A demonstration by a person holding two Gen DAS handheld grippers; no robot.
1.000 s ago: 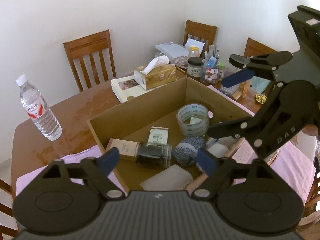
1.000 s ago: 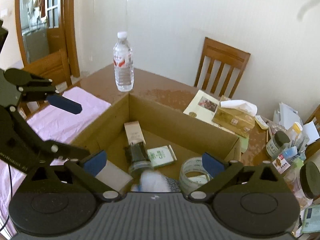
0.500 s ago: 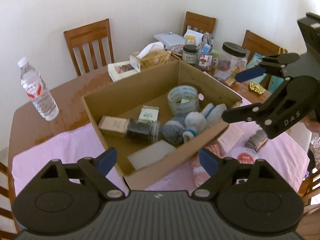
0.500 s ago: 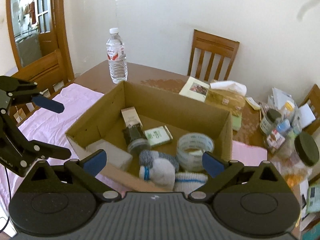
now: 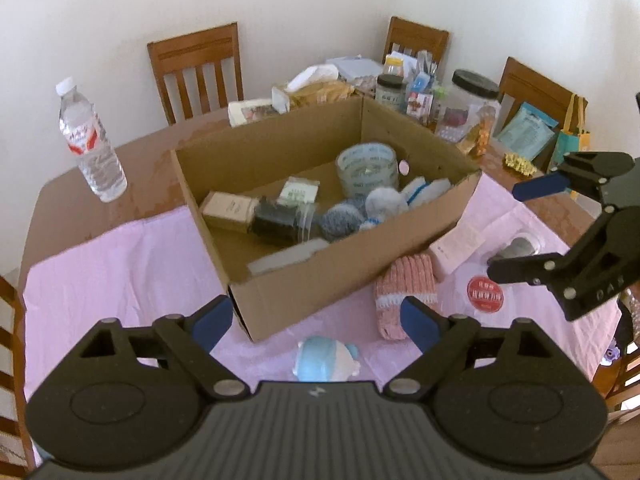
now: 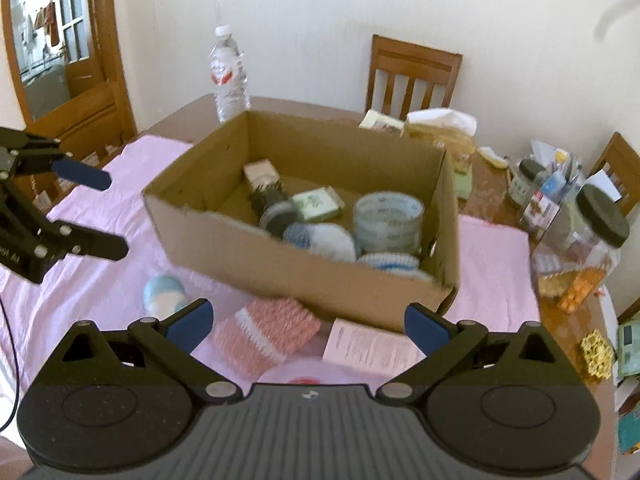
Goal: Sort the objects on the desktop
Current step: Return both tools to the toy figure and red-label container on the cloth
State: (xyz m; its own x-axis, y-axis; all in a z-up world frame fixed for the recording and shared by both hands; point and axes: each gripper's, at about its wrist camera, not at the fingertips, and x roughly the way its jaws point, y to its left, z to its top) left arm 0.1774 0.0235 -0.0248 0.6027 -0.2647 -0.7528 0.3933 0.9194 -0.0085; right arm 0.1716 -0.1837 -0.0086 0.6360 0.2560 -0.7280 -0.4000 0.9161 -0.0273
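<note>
An open cardboard box point(image 5: 352, 264) stands on a pink cloth point(image 5: 120, 272). It holds a tape roll point(image 5: 366, 170), rolled socks, a dark jar and small cartons. In front of the box lie a pink knitted sock point(image 5: 404, 288), a light-blue and white soft item point(image 5: 326, 360), a clear lid with a red label point(image 5: 484, 294) and a pink leaflet point(image 6: 368, 346). My left gripper point(image 5: 316, 320) hangs over the blue item, jaws opening, holding nothing. My right gripper point(image 6: 308, 326) is open and empty above the pink sock point(image 6: 272, 328). Each gripper appears in the other's view, the right gripper point(image 5: 520, 229) and the left gripper point(image 6: 106, 213).
A water bottle point(image 5: 92, 144) stands on the bare wood at the far left. A tissue box point(image 5: 316, 88), jars point(image 5: 472, 104) and packets crowd the far right corner. Wooden chairs ring the table point(image 5: 60, 192).
Both grippers have drawn back from over the box towards its near side and sunk lower. The sock, blue item and lid in front of the box have come into view.
</note>
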